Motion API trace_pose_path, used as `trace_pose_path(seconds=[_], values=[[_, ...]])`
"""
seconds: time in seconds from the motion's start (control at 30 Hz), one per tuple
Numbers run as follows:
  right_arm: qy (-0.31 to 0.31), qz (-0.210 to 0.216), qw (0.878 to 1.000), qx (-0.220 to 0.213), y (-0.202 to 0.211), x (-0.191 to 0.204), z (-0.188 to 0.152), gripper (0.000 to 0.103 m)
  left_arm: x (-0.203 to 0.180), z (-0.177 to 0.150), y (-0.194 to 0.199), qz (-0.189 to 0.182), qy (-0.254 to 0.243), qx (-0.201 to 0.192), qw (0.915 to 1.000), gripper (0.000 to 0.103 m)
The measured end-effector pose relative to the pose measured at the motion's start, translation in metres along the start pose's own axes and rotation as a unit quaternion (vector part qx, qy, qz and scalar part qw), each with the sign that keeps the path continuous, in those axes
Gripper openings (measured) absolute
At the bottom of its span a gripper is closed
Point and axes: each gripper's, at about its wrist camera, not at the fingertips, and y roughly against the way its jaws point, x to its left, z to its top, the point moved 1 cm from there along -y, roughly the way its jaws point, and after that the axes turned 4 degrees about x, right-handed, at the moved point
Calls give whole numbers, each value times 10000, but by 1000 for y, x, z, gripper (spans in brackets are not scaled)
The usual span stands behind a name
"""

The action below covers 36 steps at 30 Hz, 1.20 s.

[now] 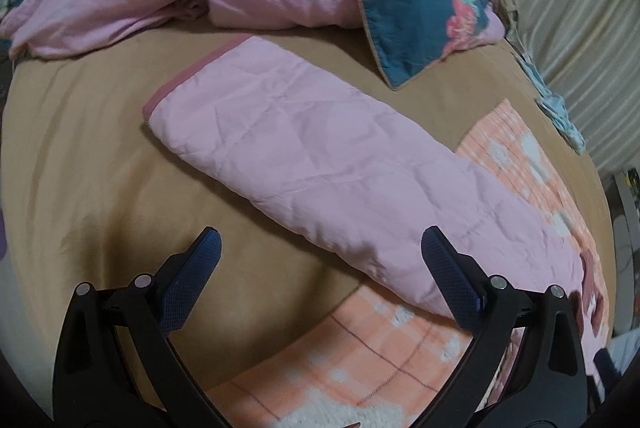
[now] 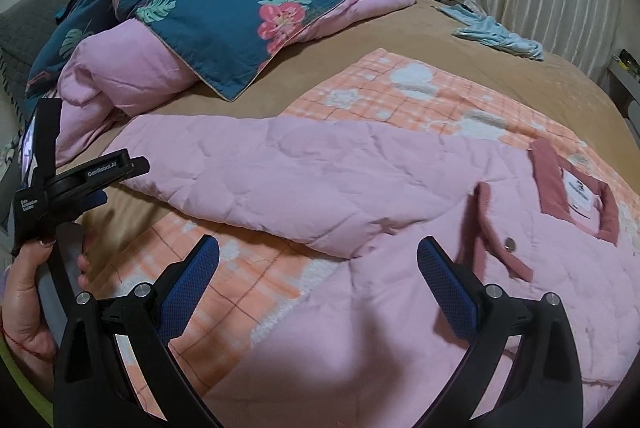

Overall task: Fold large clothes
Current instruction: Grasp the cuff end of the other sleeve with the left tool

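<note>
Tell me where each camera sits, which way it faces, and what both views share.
Left wrist: on the left gripper, open, facing the pink jacket's sleeve along the tan bedsheet; only its own fingers show.
Right wrist: on the right gripper, open, above the jacket's collar; the left hand shows.
Shared: pink jacket, orange plaid blanket, teal floral duvet.

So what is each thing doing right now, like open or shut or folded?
left tongs: open, holding nothing
right tongs: open, holding nothing
pink jacket: spread flat, sleeve stretched out, not folded
collar snap strap: undone
orange blanket: spread flat under the jacket
flowered quilt: bunched up
blue cloth: crumpled
</note>
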Motion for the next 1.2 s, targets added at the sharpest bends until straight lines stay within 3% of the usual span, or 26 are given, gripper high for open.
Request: trace_pose_path(seconds=[0.47, 0.83, 0.87, 0.9, 1.07, 1.2], values=[[-202, 100, 9997, 25, -11, -13, -3, 99, 26, 14, -42, -127, 840, 88, 9963, 94], [-705, -185, 9973, -81, 15, -67, -33, 99, 30, 32, -52, -63, 823, -206, 9964, 93], [-777, -234, 9967, -81, 17, -73, -35, 99, 30, 32, -51, -33, 788, -257, 9966, 84], [-875, -276, 9957, -86, 22, -81, -39, 99, 31, 32, -51, 31, 746, -277, 9968, 67], [-1170, -373, 9921, -271, 47, -107, -55, 99, 35, 40, -29, -61, 748, -609, 9953, 18], [-1383, -453, 9885, -402, 70, -125, -69, 99, 29, 46, -2, -359, 657, -892, 9932, 13]])
